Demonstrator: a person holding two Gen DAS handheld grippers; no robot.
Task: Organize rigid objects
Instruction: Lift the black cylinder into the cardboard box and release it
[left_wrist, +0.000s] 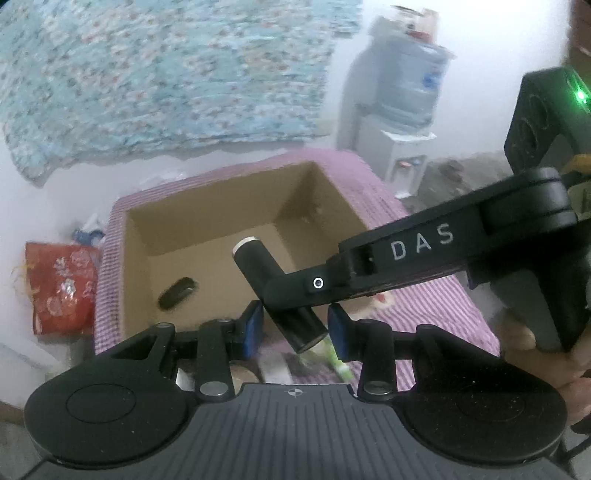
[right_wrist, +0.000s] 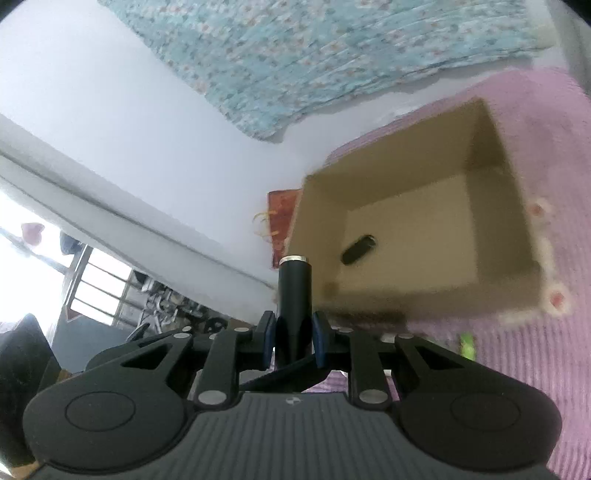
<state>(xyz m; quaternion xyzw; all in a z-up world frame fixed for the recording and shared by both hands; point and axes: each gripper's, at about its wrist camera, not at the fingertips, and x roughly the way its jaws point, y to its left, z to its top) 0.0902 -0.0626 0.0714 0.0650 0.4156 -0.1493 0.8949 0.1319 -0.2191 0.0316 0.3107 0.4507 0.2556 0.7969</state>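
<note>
We see the right gripper clenched on a black cylindrical tube with a silver ring at its far end; its blue pads press the tube's sides in the right wrist view. The tube sits in the air, above the pink-striped cloth-covered surface, near the front-left corner of the open brown cardboard box.

Only the left wrist view shows the right gripper from outside: a black arm lettered "DAS" coming in from the right, fingers across the tube's middle, tube tilted, silver end pointing over the box. It also shows the tube's plain dark near end, sitting between the left gripper's blue pads. Those pads stand apart on either side of it with gaps, so we read the left as released, holding nothing. A bare hand on the right gripper's handle shows at the right edge. A water dispenser with a blue bottle and a red patterned bag also appear here.

Only the right wrist view shows a barred window at lower left.

Counts: one box, one held tube, one small dark oblong object lying on the box floor, two grippers. A green item lies on the cloth, too blurred to identify. Both views show a light blue floral cloth behind.
</note>
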